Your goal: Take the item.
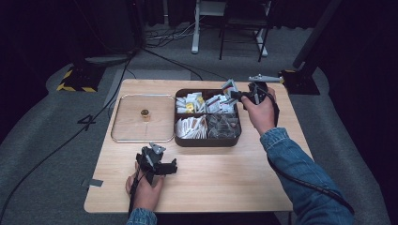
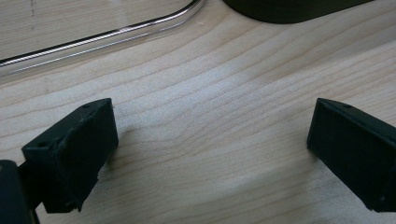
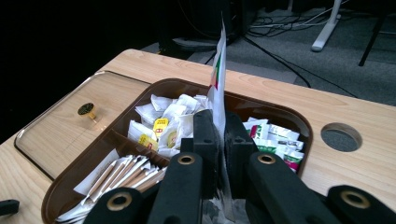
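Right gripper view: sachet (image 3: 218,70) pinched upright in right gripper (image 3: 219,140)

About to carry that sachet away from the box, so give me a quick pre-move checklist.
1. Right gripper shut on the thin white sachet with red and green print: ok.
2. Sachet lifted above the brown compartment box: ok.
3. Only one sachet pinched: cannot tell.
4. Left gripper open and holding nothing, over bare wooden table: ok.
5. Clear lid with brass knob lying off the box, to its left: ok.
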A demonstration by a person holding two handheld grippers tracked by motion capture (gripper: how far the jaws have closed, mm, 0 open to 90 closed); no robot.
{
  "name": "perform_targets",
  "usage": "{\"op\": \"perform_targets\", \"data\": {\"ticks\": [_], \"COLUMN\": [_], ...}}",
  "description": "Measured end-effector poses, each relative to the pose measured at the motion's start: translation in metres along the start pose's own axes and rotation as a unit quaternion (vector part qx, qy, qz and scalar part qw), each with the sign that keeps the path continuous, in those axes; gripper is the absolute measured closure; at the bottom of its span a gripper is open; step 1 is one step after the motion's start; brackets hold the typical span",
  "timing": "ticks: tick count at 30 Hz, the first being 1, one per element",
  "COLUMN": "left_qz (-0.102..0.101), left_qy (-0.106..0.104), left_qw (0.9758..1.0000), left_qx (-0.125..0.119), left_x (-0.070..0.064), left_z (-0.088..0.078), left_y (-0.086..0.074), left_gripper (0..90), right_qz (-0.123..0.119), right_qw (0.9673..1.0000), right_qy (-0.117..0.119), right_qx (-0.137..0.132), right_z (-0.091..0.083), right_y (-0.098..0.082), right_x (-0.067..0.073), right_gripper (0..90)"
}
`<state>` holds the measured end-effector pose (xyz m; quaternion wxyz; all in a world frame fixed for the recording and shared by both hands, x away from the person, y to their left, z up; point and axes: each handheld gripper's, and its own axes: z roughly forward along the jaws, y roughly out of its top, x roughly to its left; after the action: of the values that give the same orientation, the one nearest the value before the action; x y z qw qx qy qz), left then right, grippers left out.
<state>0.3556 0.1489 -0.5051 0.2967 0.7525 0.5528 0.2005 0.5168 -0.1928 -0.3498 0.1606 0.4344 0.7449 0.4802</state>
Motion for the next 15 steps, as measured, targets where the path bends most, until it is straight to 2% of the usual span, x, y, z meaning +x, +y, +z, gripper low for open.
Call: {"op": "perform_targets", "data": {"ticks": [6,15], "left_qz": [-0.001,0.004], "left_qy": [-0.001,-0.002], "left_qw": [1.0,1.0], "left_qx": [0.0,0.0], "left_x": [0.0,0.0], "left_z": [0.0,0.001], "left_y": [0.0,0.001], "left_gripper": [2.2,2.2], "right_qz": [0.001,0.012], "right_qw": [1.0,0.9997], "right_qy": [-0.001,-0.013], "right_qx": [-0.008,-0.018], "right_z": [-0.019,-0.05], "right_y": [-0.007,-0.015], "right_x": [-0.008,-0.028], "right_gripper": [86.9,86.9]}}
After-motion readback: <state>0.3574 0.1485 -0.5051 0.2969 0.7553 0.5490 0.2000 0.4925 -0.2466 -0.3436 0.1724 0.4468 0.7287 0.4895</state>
